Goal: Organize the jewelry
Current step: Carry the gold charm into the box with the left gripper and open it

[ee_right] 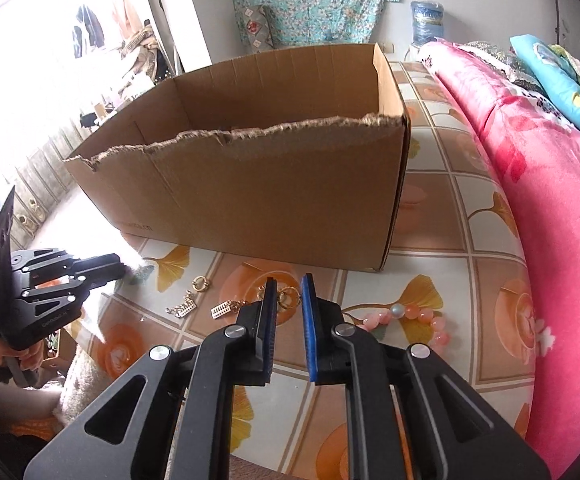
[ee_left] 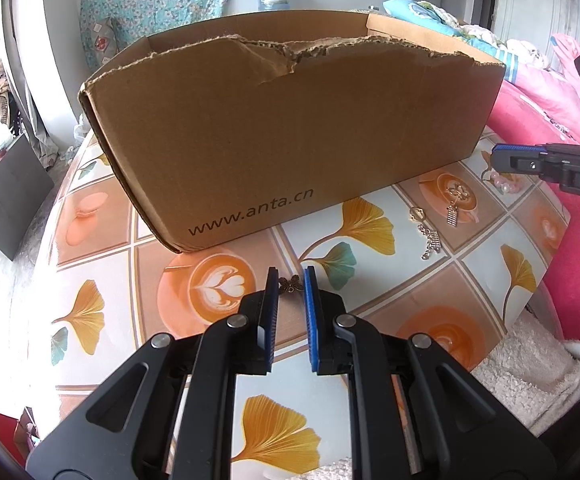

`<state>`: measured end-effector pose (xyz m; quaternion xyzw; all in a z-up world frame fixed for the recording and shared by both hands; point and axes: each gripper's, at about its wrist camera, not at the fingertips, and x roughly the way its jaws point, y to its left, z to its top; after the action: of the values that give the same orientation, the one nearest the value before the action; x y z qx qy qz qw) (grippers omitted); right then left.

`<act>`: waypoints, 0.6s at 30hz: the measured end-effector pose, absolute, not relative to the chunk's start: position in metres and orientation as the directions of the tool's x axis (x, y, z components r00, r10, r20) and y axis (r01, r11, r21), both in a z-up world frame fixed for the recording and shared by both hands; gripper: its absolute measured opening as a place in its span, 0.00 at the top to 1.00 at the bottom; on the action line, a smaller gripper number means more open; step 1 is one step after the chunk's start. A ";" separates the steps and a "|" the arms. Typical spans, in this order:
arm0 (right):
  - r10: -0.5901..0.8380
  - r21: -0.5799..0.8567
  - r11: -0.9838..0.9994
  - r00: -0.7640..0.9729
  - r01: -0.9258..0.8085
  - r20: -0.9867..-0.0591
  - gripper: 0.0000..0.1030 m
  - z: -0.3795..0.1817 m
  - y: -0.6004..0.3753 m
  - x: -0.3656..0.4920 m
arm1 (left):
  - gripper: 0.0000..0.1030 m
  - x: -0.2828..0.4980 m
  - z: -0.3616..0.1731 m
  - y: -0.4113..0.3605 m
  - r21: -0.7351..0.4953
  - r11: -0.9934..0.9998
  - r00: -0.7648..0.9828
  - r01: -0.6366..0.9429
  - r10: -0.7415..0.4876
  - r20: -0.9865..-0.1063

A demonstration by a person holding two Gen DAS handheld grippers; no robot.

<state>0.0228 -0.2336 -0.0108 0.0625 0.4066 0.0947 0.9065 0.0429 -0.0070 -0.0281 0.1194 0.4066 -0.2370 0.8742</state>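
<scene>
Both claws nearly closed: left gripper (ee_left: pixel 290 280) pinches a butterfly charm (ee_left: pixel 292 285), right gripper (ee_right: pixel 289 292) grips a gold ring pendant (ee_right: pixel 285 296), near the table's (ee_right: pixel 430 240) front edge. Next I'd lift them over the cardboard box's (ee_right: pixel 249 200) torn rim.

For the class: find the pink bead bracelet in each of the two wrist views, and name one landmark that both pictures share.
Left wrist view: pink bead bracelet at the far right, on the tablecloth, mostly hidden behind the right hand-held gripper.
Right wrist view: it lies right of centre, just right of that gripper's blue fingers.
Shared landmark: the torn cardboard box.
</scene>
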 end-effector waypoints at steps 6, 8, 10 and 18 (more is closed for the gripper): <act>0.278 0.216 0.960 0.696 -0.177 -0.662 0.88 0.023 -0.228 0.018 | 0.89 0.031 0.002 -0.001 0.005 0.847 0.587 0.532 -0.364 -0.723; 0.305 0.226 0.952 0.713 -0.207 -0.631 0.88 0.040 -0.226 0.019 | 0.89 0.026 0.023 0.000 -0.013 0.835 0.603 0.550 -0.407 -0.686; 0.327 0.228 0.945 0.729 -0.236 -0.601 0.88 0.057 -0.223 0.023 | 0.89 0.022 0.047 0.002 -0.026 0.818 0.621 0.575 -0.457 -0.637; 0.421 0.310 0.906 0.668 -0.287 -0.613 0.88 0.080 -0.208 0.094 | 0.89 0.076 0.102 -0.022 -0.031 0.784 0.618 0.620 -0.512 -0.597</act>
<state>0.0937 -0.2079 0.0804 0.0937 0.3577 0.1949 0.9084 0.0764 -0.0216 0.1021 0.0895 0.3020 -0.3160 0.8949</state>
